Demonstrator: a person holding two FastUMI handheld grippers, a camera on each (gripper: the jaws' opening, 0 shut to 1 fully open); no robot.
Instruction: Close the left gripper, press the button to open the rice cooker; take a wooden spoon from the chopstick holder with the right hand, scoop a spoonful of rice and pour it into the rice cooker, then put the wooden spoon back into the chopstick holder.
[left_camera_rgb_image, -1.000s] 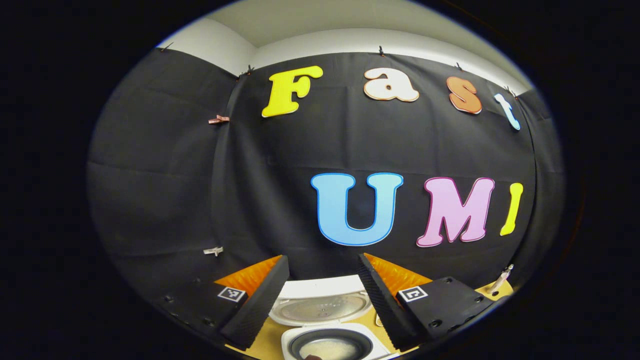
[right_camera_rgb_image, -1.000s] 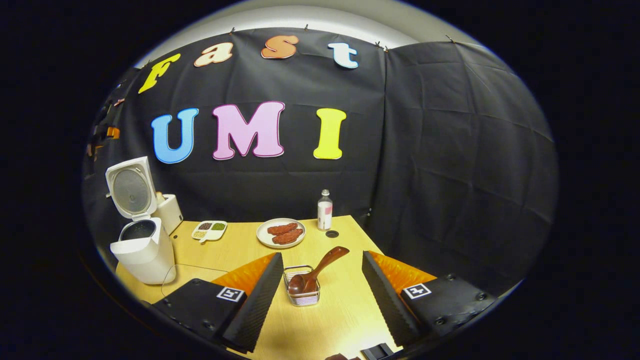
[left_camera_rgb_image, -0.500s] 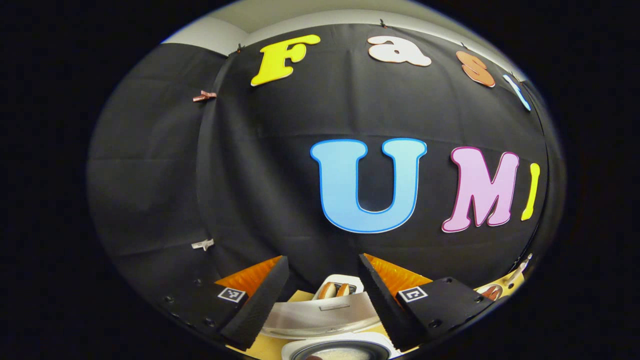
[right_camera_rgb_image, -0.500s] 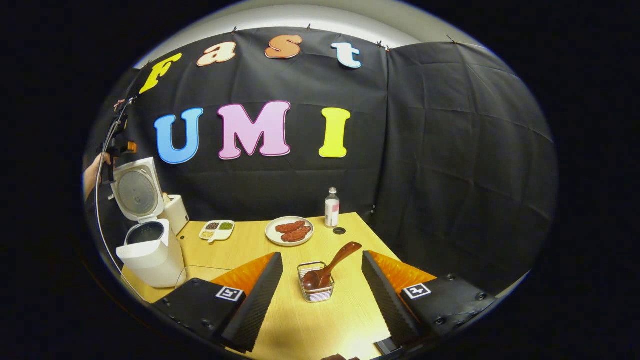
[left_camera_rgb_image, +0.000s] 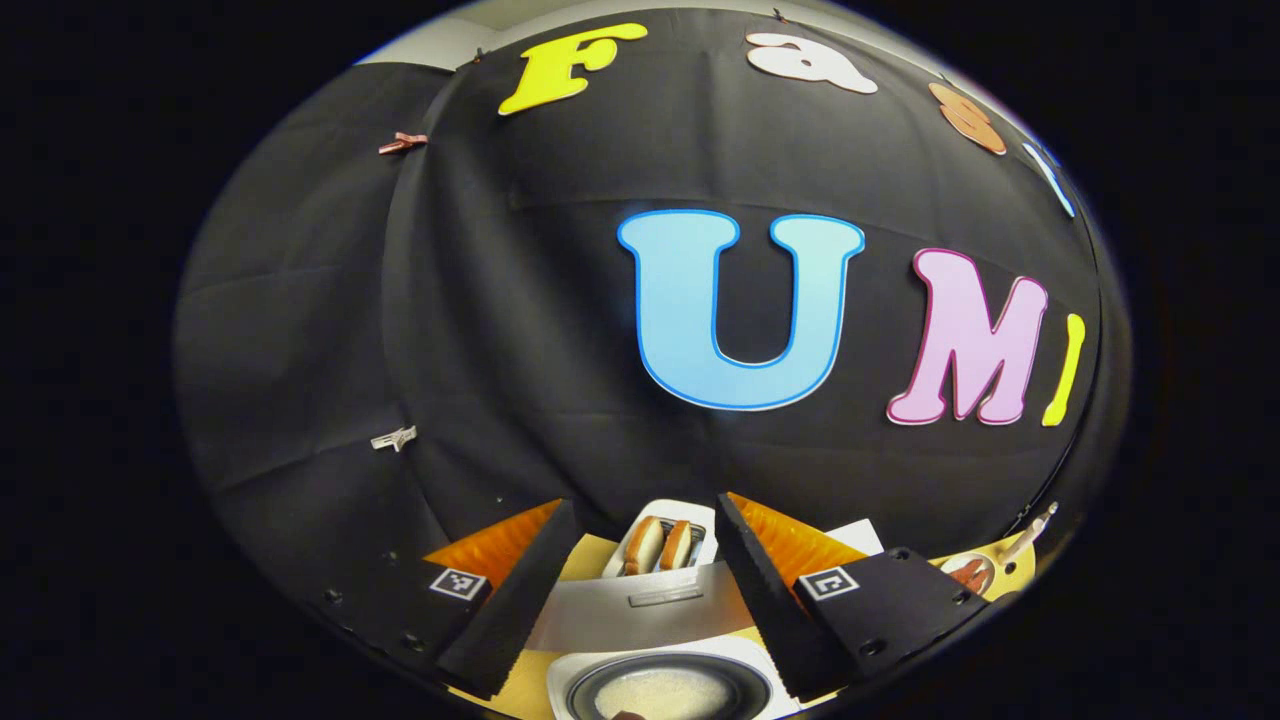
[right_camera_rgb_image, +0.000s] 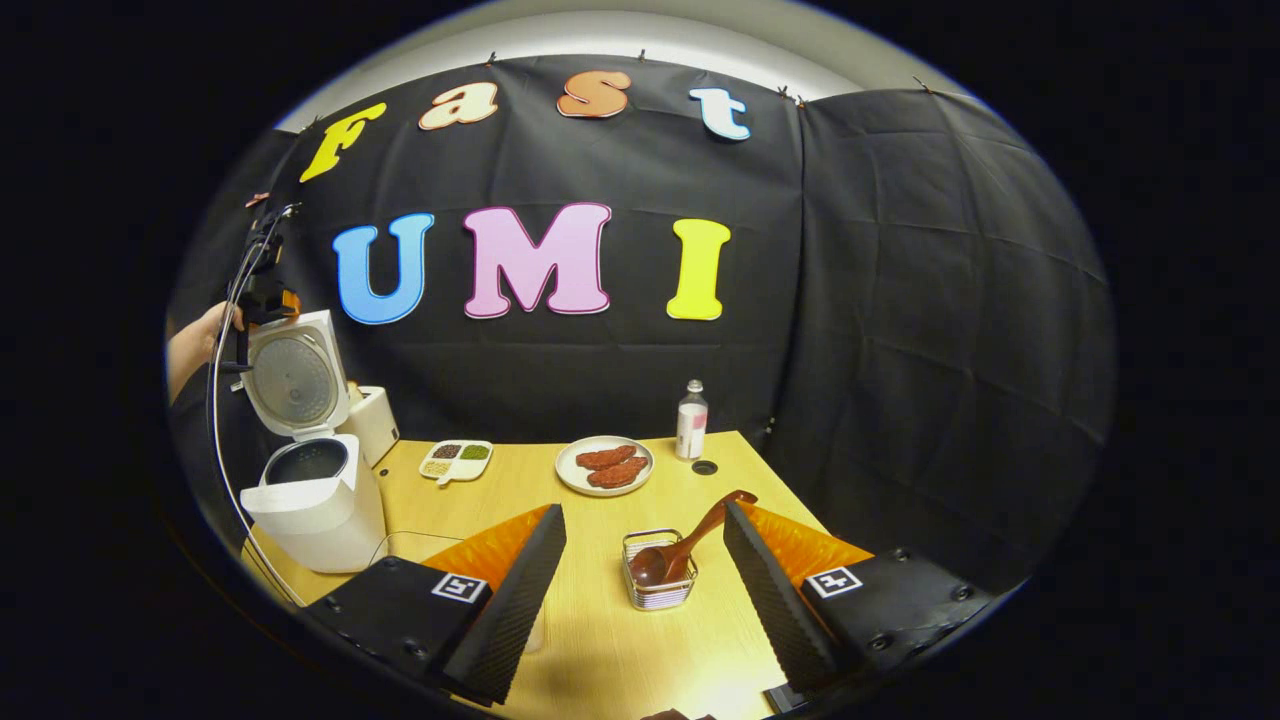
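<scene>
Rice cooker (right_camera_rgb_image: 312, 470) lid up. Right tongs (right_camera_rgb_image: 645, 585) gaping, empty, now nearer spoon (right_camera_rgb_image: 690, 540) in wire holder (right_camera_rgb_image: 658, 590). Left tongs (left_camera_rgb_image: 640, 590) gaping, moved over pot.

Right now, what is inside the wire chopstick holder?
The wooden spoon sits bowl-down in the chopstick holder, with its handle leaning out toward the right gripper. The spoon bowl hides the holder's bottom.

– Left gripper (left_camera_rgb_image: 640, 560)?
– Held high at the far left by a hand (right_camera_rgb_image: 195, 335), fingers spread, holding nothing.
– Right gripper (right_camera_rgb_image: 645, 565)?
– Low and near, fingers wide apart, holding nothing.
</scene>
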